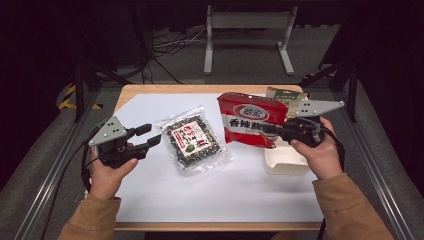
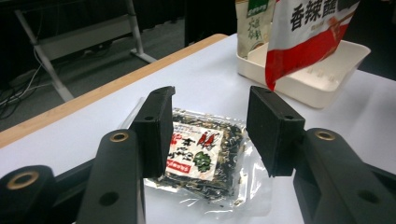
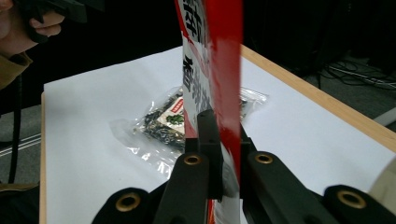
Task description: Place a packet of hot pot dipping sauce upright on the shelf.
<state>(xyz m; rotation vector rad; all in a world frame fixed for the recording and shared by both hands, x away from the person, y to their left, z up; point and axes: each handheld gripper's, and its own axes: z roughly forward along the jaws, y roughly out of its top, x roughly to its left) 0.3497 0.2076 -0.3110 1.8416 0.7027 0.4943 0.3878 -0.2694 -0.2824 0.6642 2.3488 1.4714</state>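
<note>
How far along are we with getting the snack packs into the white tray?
Looks done: one green-labelled packet already stands at the tray's far end. In hand: the right gripper is clamped on the red bag, held in the air at the white tray. Left: the clear seaweed pack lies flat on the table, with the left gripper open and aimed at it, not touching.

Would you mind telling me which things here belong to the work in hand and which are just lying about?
In the job:
- red snack bag, pinched in the right claw, above the tray
- white tray
- clear packet of dark dried food, flat on the table, with the open left claw aimed at it

Lying about:
- green-and-tan packet standing in the tray
- grey metal stand on the floor
</note>
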